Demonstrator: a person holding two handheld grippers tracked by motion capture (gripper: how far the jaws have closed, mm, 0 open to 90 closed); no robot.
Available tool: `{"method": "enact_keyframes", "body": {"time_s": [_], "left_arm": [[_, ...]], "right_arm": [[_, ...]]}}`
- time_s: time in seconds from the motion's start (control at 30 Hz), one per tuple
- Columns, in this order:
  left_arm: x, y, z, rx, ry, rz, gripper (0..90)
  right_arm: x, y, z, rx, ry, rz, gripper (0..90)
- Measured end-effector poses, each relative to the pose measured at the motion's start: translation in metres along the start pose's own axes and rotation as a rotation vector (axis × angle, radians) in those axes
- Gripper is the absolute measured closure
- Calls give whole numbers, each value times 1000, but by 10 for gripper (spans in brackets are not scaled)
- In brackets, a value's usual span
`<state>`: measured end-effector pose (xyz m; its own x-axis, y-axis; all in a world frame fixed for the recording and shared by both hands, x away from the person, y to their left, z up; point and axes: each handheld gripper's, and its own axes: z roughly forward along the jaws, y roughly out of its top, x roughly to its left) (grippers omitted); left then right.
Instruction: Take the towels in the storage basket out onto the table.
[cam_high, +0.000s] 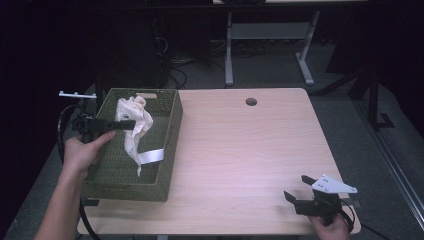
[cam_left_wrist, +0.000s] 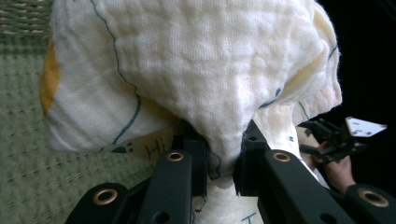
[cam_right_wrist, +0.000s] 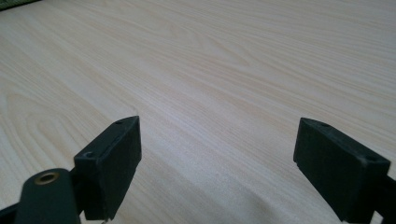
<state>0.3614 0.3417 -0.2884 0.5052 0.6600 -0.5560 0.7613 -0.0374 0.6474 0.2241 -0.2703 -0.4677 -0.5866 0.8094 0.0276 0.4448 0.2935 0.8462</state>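
A cream cloth (cam_high: 133, 125) with thin blue lines and an orange patch hangs over the green woven basket (cam_high: 170, 145) at the table's left. My left gripper (cam_high: 131, 123) is shut on a fold of this cloth (cam_left_wrist: 196, 84), which bulges above the jaws, and a white strip of it trails down inside the basket. Near the table's front right corner my right gripper (cam_high: 299, 188) is open, its fingers (cam_right_wrist: 112, 163) spread wide over bare wood with nothing between them. That right gripper (cam_left_wrist: 313, 136) also shows far off in the left gripper view.
The light wooden table (cam_high: 250, 150) has a round cable hole (cam_high: 251, 102) at its far edge. Behind the table stand a white desk frame (cam_high: 270, 45) and dark equipment with cables on the floor.
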Motion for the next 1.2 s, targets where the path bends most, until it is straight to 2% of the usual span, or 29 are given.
{"method": "enact_keyframes", "body": {"time_s": [0.03, 0.1, 0.3, 0.43, 0.87, 1.2], "left_arm": [[-2, 2, 0, -9, -27, -4, 780], [-5, 3, 1, -14, -44, -13, 779], [-14, 7, 11, 2, -56, -1, 779], [-22, 9, 25, 19, -88, 6, 779], [-42, 15, 60, 69, -123, 49, 778], [-54, 22, 77, 90, -131, 73, 778]], "right_arm": [[0, 0, 0, 0, 1, 0, 146], [0, 0, 1, 0, 1, -2, 146], [0, 0, 0, 0, 0, -3, 146], [0, 0, 0, 2, 1, -3, 146], [0, 0, 0, 0, -1, -3, 142], [-2, -1, -2, -10, 1, 2, 142]]}}
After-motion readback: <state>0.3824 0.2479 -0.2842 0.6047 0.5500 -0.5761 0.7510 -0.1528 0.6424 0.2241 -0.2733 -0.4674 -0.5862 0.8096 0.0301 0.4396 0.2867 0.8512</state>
